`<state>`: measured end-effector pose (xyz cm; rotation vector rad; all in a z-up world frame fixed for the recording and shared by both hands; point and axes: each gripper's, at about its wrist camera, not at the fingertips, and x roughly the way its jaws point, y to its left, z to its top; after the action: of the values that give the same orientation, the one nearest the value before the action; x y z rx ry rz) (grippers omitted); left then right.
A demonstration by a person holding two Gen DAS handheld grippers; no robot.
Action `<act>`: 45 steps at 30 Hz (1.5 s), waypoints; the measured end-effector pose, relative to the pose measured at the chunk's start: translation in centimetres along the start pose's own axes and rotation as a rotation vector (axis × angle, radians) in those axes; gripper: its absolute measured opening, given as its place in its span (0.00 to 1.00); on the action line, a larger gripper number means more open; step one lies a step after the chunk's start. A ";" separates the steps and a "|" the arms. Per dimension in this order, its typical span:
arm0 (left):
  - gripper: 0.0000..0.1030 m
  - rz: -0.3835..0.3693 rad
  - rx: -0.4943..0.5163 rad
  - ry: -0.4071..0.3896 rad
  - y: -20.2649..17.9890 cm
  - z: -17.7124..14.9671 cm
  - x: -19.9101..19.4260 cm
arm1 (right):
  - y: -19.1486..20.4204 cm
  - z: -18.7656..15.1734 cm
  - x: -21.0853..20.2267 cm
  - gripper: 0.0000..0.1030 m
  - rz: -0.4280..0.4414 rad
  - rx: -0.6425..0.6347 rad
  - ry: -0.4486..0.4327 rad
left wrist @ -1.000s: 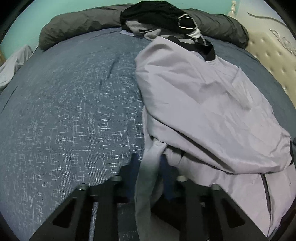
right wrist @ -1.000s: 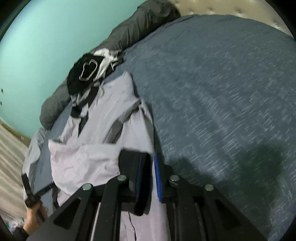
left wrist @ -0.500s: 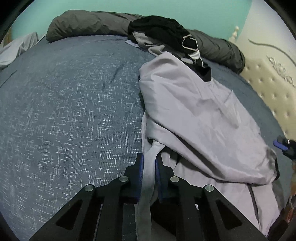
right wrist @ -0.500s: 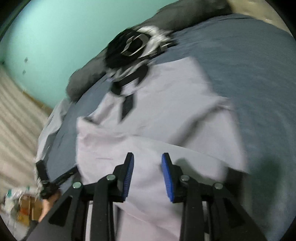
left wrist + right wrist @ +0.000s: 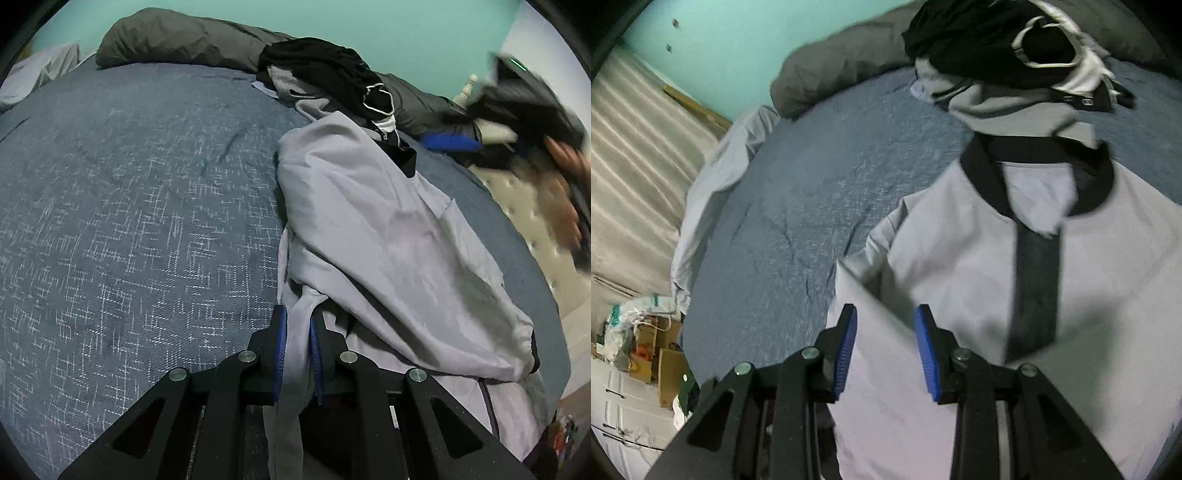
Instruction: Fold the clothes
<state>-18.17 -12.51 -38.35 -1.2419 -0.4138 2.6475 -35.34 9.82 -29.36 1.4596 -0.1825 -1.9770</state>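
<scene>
Left tongs point(image 5: 297, 345), angling downward, are pinching the smooth lilac black-collared jacket point(image 5: 388, 236); right tongs point(image 5: 885, 345) are hovering spread above it.

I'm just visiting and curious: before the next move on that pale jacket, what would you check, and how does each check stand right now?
1. Left gripper pinching a strip of the jacket: ok.
2. Right gripper empty, jaws apart and just opened, above the jacket: ok.
3. Jacket lying flat: not ok, bunched and folded over itself.
4. Bed bare beside the jacket for folding: ok.
5. Clothes pile clear of the jacket: not ok, it lies at the collar.
6. Zipper shut: cannot tell.
</scene>
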 end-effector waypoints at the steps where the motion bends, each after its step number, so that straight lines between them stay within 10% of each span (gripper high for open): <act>1: 0.13 0.002 0.010 -0.001 -0.1 0.0 0.0 | 0.5 0.9 1.2 0.32 -0.020 -0.004 0.022; 16: 0.13 -0.037 -0.034 0.013 1.2 0.0 0.8 | 3.0 7.8 13.3 0.32 -0.106 -0.059 0.258; 19: 0.13 -0.041 -0.051 0.014 1.6 0.1 0.8 | 3.1 7.8 14.4 0.06 -0.105 -0.081 0.286; 40: 0.10 -0.050 -0.175 0.027 3.8 -0.6 0.6 | 4.6 10.4 13.7 0.03 -0.245 -0.252 0.020; 45: 0.10 -0.058 -0.189 0.029 4.0 -0.5 0.2 | 3.8 9.6 10.9 0.16 -0.085 -0.201 0.033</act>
<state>-18.09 -16.10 -40.14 -1.2970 -0.6988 2.5879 -44.01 -1.99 -32.71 1.3883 0.0918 -1.9739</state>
